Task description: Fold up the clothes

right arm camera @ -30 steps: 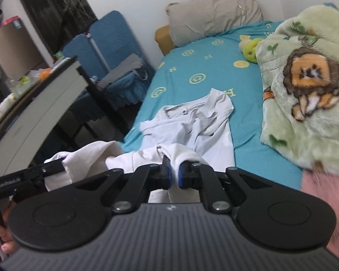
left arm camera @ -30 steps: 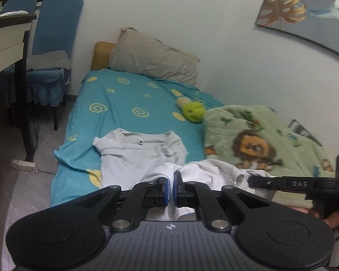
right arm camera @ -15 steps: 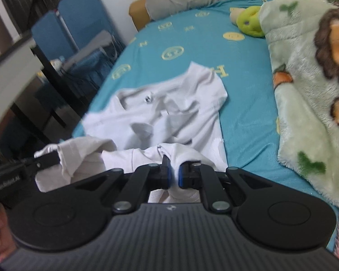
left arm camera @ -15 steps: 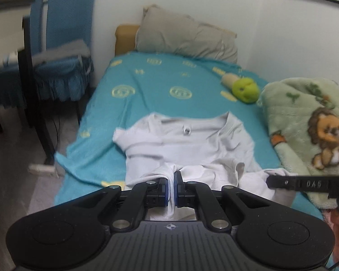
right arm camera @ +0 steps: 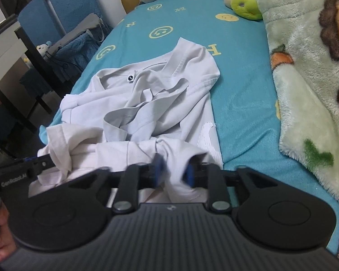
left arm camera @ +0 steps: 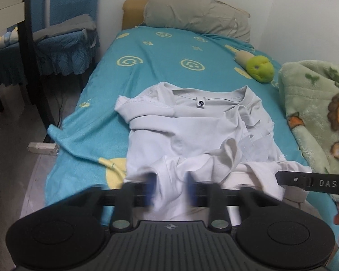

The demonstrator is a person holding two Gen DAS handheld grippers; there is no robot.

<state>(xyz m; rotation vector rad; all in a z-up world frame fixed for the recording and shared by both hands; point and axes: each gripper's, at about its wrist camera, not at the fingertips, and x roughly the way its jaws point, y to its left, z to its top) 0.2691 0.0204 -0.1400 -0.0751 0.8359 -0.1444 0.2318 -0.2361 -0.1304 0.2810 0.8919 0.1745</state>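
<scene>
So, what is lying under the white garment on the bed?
The white garment lies across the lower part of a pale grey T-shirt, itself on the teal bedsheet. The T-shirt's hem is covered; whether anything else lies beneath cannot be seen.

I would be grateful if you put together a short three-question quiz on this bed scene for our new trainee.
1. True or false: the grey T-shirt lies with its collar towards the pillow.
2. What lies between the fingers of the left gripper as its jaws are opening: A) white garment, B) lion blanket, C) green plush toy?
3. Fill in: the bedsheet is teal with yellow ____ faces.

Key
1. True.
2. A; the right gripper, also opening, has the same white cloth between its fingers.
3. Smiley.
</scene>
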